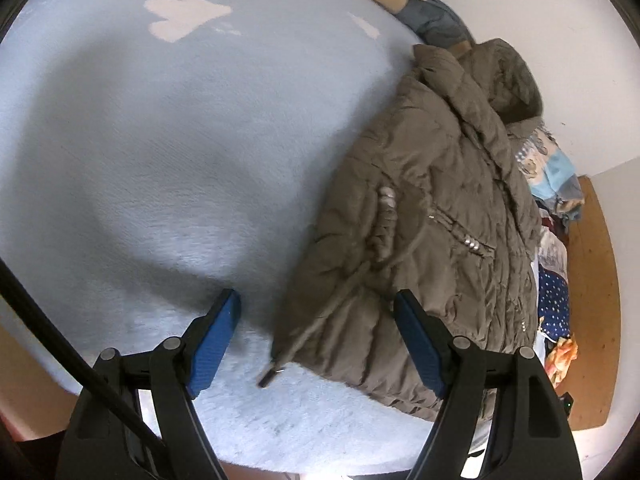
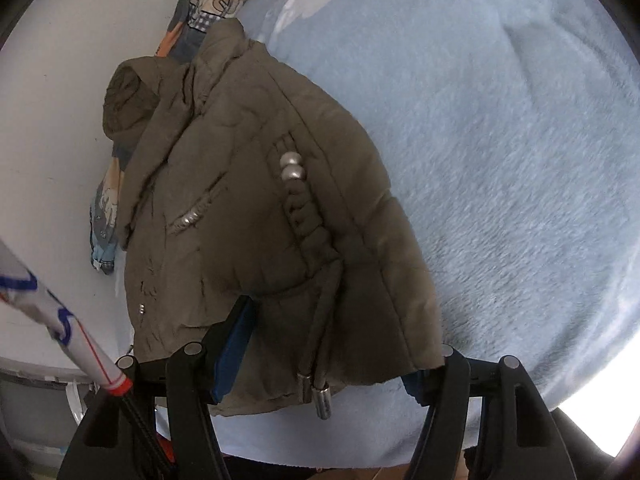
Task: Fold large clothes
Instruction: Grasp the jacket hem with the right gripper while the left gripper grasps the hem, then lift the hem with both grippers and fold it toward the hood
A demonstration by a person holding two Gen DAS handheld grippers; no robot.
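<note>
**Both grippers spread at the jacket's lower edge, nothing pinched**

Left gripper (image 1: 316,320): jaws spread wide, blue pads clear. One pad sits over bare blanket, the other over the jacket's hem corner. A drawstring (image 1: 310,330) with a metal tip lies on the blanket between the fingers; no pad contact visible.

Right gripper (image 2: 332,344): jaws apart and opening. The jacket's hem and two metal cord ends (image 2: 316,394) lie between the fingers. Left pad shows blue against the fabric; right pad mostly hidden under the hem. Can't tell if either pad touches cloth, but no squeeze visible.

Jacket (image 1: 432,216): olive-brown, quilted, hooded, lying roughly folded on a light blue fleece blanket (image 1: 168,152), at the edge nearest a white wall (image 1: 560,60). Hood points away from the grippers, toward the wall. Silver beads on a braided cord run down the front.

Patterned cloths (image 1: 556,184) are bunched between jacket and wall.
</note>
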